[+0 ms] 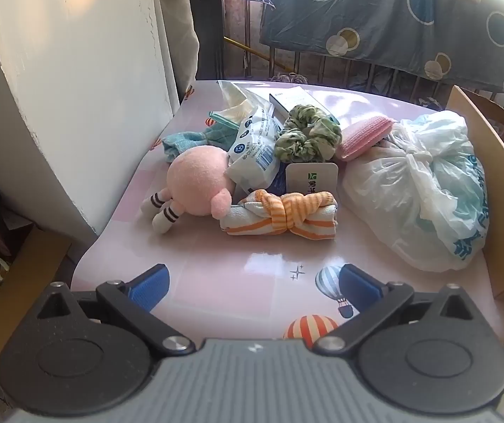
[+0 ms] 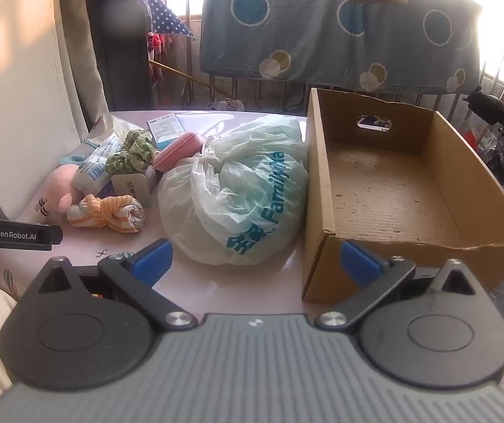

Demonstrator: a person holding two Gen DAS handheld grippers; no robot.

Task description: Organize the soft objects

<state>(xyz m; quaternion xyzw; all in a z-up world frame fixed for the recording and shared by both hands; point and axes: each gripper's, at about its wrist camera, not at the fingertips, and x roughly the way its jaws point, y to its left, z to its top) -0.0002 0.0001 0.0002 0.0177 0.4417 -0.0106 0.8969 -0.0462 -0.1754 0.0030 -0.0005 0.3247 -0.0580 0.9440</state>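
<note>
Where knotted plastic bag [image 2: 237,194] sits, print reads "FamilyMart"; box [image 2: 385,190] adjacent.

Strong daylight enters from behind the hanging blue sheet [image 2: 336,31], blowing out the upper corners of both views to white. The glossy worktop [image 1: 216,275] carries a bright reflection near its front edge. The white wall [image 1: 75,81] shows warm mottled patches. Fisheye bending curves every border; the far background looks soft.

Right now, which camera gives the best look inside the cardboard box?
The right wrist view: the cardboard box shows whole, open-topped, its floor bare apart from specks. The left wrist view catches only its side wall behind the plastic bag.
</note>
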